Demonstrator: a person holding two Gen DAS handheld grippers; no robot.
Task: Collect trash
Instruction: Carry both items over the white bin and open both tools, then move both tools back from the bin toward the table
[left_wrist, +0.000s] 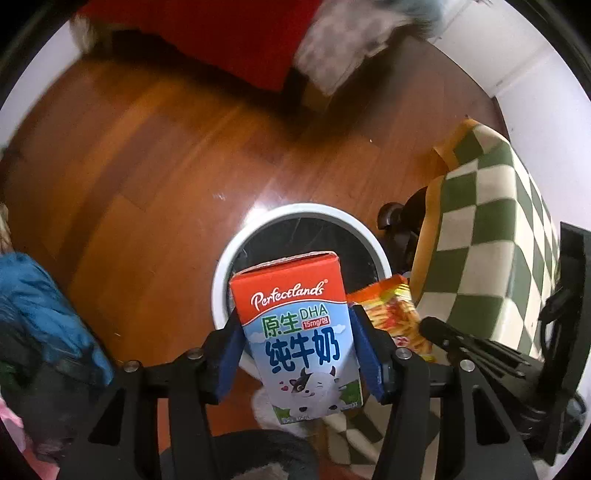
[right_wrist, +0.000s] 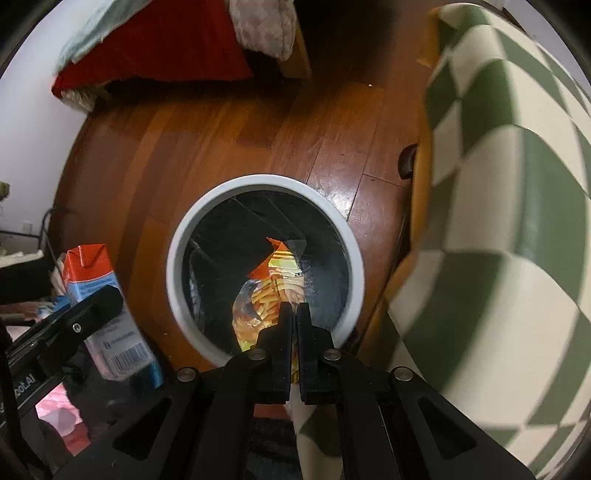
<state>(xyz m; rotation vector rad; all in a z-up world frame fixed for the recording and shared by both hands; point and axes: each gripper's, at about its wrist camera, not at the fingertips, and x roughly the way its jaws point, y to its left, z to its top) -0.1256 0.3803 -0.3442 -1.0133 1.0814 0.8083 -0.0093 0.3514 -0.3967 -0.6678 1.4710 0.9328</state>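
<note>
Wood floor (left_wrist: 147, 155), white-rimmed bin (right_wrist: 173, 273) on it. Left gripper (left_wrist: 295, 343) clamping upright carton (left_wrist: 299, 332) by its sides above the bin: stiff, probably light, easily crushed. Right gripper (right_wrist: 294, 321) pinching wrapper (right_wrist: 266, 295) over bin mouth: thin, crinkly, likely slippery.

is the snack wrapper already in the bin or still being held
Still held. The right gripper is shut on the snack wrapper, which hangs over the open mouth of the bin, not yet dropped.

wooden floor (left_wrist: 155, 155) | green-checked cloth (right_wrist: 498, 221) right | red fabric (left_wrist: 229, 33) far | blue garment (left_wrist: 40, 302) left
</note>
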